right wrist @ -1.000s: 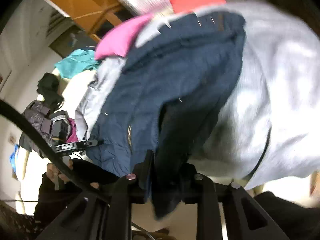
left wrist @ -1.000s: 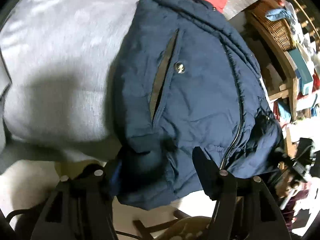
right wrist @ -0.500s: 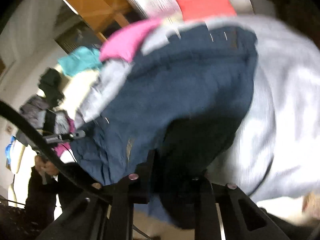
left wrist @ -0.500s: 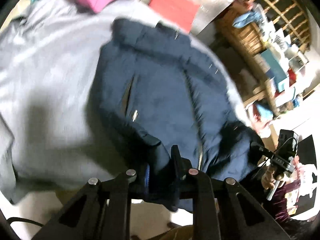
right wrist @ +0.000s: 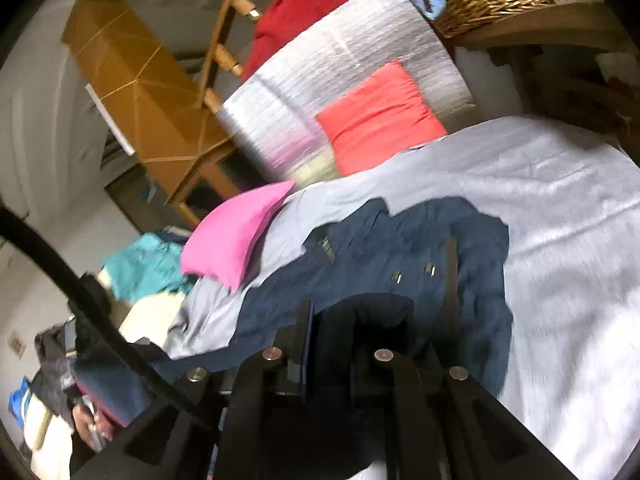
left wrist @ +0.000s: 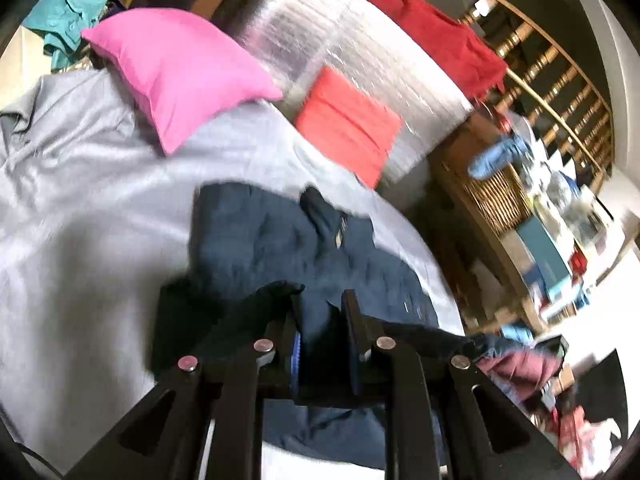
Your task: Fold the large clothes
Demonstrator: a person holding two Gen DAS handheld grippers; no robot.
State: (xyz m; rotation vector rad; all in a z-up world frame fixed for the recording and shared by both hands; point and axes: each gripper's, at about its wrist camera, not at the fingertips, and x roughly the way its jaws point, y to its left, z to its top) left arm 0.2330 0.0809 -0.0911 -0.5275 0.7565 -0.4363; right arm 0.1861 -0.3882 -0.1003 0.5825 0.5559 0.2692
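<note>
Both my grippers clamped on one navy jacket, lifted over one grey sheet.

Lower centre: grey sheet (left wrist: 80,208), navy jacket (left wrist: 280,240), one pink pillow (left wrist: 176,68), one coral cushion (left wrist: 348,124). My left gripper (left wrist: 320,320) and right gripper (right wrist: 340,332) angle downward, each pinching a hem fold; a second ago both stood partly open, lower and nearer.

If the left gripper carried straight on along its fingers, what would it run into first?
Most likely the navy jacket itself: the left gripper is shut on its near edge and the rest lies spread just ahead on the grey sheet. Depth is hard to judge through the fisheye.
</note>
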